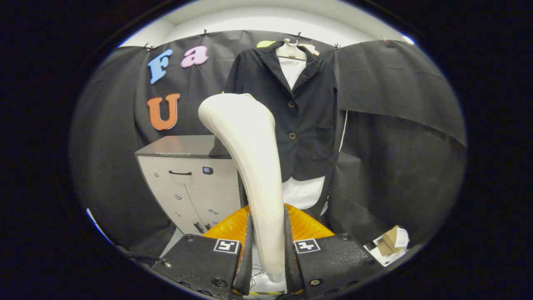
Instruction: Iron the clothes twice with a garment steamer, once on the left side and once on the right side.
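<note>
At the lower centre of the frame the gripper [266, 241] had both fingers clenched on the handle of the white garment steamer [250, 154], which rose up and curved left. Beyond it, upper centre, a dark jacket [308, 112] hung on a hanger [291, 50]. A grey cabinet [187, 179] stood left of it.

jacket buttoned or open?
Buttoned: the jacket hangs closed, two buttons down its front. Claw shut on the steamer.

Steamer [250, 166] in gripper [268, 250], jacket [300, 112] beyond, cabinet [187, 175] left.
</note>
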